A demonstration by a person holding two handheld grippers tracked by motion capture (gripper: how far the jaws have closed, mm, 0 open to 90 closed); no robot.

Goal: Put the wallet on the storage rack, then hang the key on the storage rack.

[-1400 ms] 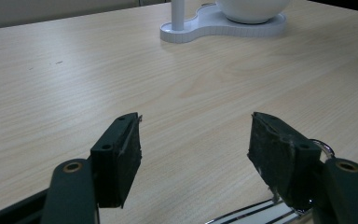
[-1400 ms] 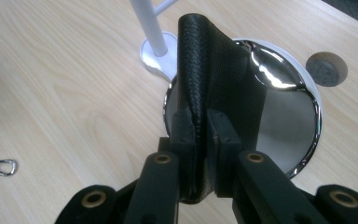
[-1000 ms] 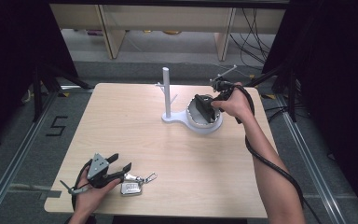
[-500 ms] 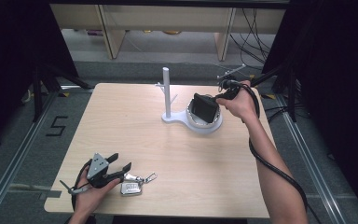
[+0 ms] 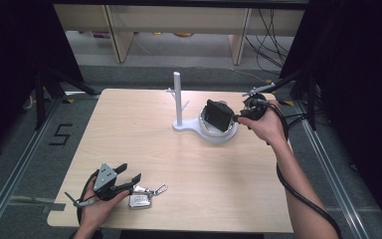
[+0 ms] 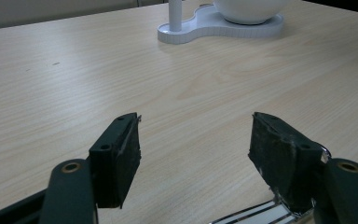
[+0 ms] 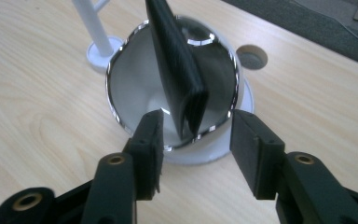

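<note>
Standing on edge in the bowl [image 7: 135, 88] of the white stand [image 5: 181, 124], the black wallet [image 7: 177, 70] leans on the rim. The right gripper [image 7: 196, 144] has just been opening; its jaws flank the wallet's near corner without touching. Near the table's [image 5: 204, 189] front edge, the left gripper [image 6: 193, 154] rests wide open and empty beside the keys [image 5: 142, 196].

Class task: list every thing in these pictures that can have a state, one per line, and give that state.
Wallet: folded shut, standing on edge in the bowl, leaning on its rim.
Bowl: upright on the white stand.
Stand: upright, pegs bare.
Keys: lying flat on the table.
Right gripper: open, jaws just opened, wallet's edge between them, untouched.
Left gripper: open, holding nothing.
</note>
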